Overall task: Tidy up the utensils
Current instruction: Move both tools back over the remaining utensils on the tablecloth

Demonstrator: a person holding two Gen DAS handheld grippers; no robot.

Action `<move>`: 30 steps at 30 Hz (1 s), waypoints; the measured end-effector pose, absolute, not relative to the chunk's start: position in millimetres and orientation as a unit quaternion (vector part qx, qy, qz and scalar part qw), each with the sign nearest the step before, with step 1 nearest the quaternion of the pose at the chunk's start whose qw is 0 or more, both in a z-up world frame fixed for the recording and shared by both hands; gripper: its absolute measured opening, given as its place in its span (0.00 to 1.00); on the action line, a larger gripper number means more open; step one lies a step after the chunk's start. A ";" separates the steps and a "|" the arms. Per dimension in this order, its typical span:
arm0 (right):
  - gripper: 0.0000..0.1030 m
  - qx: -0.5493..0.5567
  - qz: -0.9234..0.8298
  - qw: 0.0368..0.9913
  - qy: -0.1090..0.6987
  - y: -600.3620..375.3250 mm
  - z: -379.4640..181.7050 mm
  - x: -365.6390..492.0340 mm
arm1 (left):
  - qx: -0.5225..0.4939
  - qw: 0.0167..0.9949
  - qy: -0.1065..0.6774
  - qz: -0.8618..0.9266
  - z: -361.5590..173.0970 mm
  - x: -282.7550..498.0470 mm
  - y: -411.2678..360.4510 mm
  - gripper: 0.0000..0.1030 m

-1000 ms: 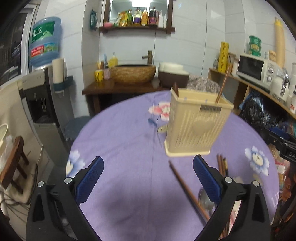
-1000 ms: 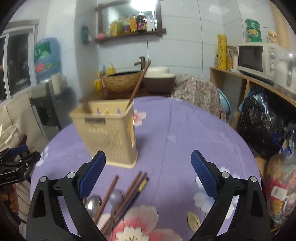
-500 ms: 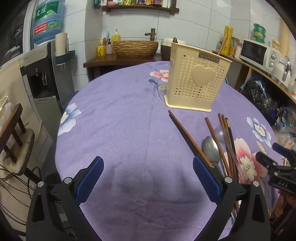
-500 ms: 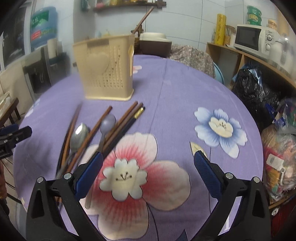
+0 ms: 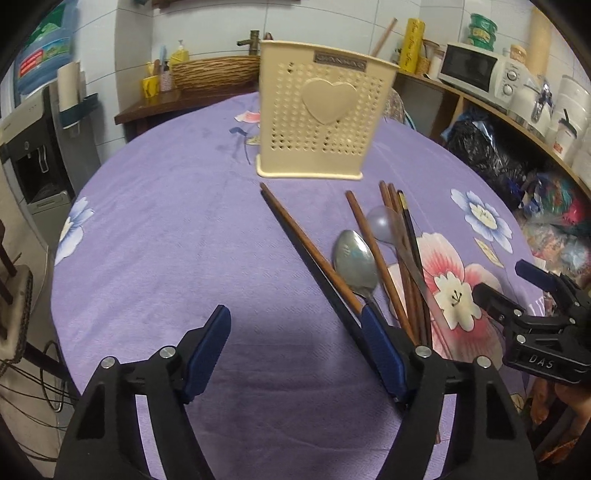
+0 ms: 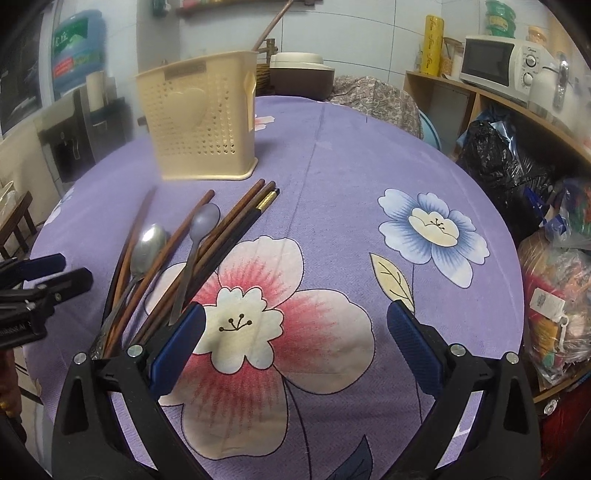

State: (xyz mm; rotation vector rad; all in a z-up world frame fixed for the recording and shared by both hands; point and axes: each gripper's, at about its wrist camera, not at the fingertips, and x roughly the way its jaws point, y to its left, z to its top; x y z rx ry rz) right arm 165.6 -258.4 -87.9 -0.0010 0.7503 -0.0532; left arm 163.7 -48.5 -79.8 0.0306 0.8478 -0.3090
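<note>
**Both grippers down low over the utensil pile, nothing picked up**

So the round table has a purple flowered cloth [image 5: 166,229] on it, and the cream perforated utensil holder [image 5: 321,118] with the heart on its side stands upright toward the far half. One brown stick [image 5: 384,33] pokes out of its top, leaning right in the left wrist view.

All the loose stuff lies flat in a fan in front of the holder. There's a long brown chopstick [image 5: 295,232] off on its own to the left, a metal spoon [image 5: 354,258] beside it with another brown chopstick crossing its right edge, a greyish spoon [image 6: 201,225] with its bowl toward the holder, and a bunch of dark chopsticks [image 6: 240,221], one with a gold band near the end.

The left gripper [image 5: 295,328] is closing its jaws, but only bare cloth sits between them. Its right pad is right up against the near end of the lone chopstick; can't tell if it actually touches.

The right gripper [image 6: 295,325] has its jaws spread wide over the big pink flower, gripping nothing. Its left pad sits just beside the near ends of the dark chopsticks and the grey spoon's handle.
</note>
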 end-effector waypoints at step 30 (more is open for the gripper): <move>0.94 -0.002 0.003 0.927 0.376 -240.6 -81.4 183.9 | 0.012 0.893 0.442 -0.085 -92.0 183.6 -15.1 0.68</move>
